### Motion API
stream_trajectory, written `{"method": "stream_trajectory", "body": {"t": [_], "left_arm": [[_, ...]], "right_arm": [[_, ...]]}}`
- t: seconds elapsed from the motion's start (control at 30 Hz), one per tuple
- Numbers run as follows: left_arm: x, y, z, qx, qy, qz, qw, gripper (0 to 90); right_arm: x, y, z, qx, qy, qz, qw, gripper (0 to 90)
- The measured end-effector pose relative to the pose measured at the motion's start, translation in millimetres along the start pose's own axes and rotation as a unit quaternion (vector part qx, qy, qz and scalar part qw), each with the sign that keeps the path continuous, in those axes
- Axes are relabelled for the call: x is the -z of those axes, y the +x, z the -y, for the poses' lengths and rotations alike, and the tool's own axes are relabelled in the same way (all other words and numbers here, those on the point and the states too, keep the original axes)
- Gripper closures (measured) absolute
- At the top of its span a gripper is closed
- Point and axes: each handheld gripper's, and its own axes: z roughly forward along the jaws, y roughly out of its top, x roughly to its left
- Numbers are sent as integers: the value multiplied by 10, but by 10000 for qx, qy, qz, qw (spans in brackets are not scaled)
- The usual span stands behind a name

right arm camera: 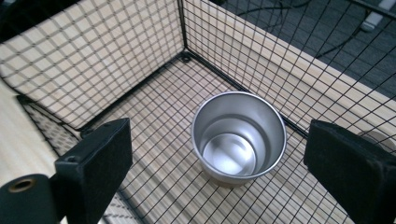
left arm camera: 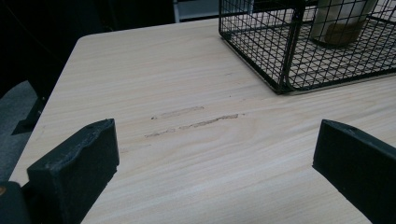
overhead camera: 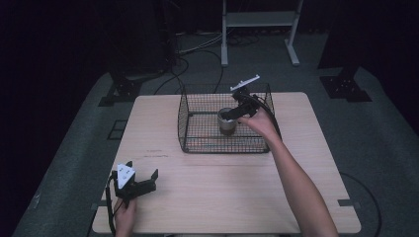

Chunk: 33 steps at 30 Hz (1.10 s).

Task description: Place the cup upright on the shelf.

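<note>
Black jaws of the right gripper (right arm camera: 219, 154) stand wide apart above the metal cup (right arm camera: 238, 137), holding nothing; the cup sits upright and empty on the floor of the wire basket (right arm camera: 116, 60), near the basket's far wall. From the high view the right gripper (overhead camera: 236, 112) hangs over the cup (overhead camera: 227, 121) inside the basket (overhead camera: 197, 143). Well away from the basket, at the near left corner of the wooden table (overhead camera: 222, 187), the left gripper (overhead camera: 143, 180) rests with its jaws spread wide and empty.
</note>
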Motion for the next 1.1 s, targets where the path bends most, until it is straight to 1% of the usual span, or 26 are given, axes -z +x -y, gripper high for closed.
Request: {"method": "stream_trajectory", "body": {"t": [0.13,0.17,0.23,0.5,0.7,0.83,0.9,1.1], "left_arm": [[-3,-1,1,-9,0,-7,10000,0],[-4,-2,1,-10,0,-11,10000,0],[-5,-1,1,-6,5,-8,10000,0],[-7,-4,2,-11,-6,-15,10000,0],[-6,-5,1,-14,0,-18,10000,0],[-7,-4,2,-10,0,-18,10000,0],[-6,-4,1,-8,3,-16,10000,0],[-7,-5,1,-6,4,-20,10000,0]], "right_arm": [[111,12,40,51,-91,-19,9999,74],[158,6,64,13,-110,-77,9999,74],[175,0,74,23,-117,-78,9999,74],[345,-54,160,10,-168,-73,9998,74],[513,-60,218,33,-289,-96,9995,74],[566,-64,246,8,-310,-105,9995,74],[612,-76,280,34,-344,-125,9993,74],[672,-84,351,14,-326,-151,9994,74]]}}
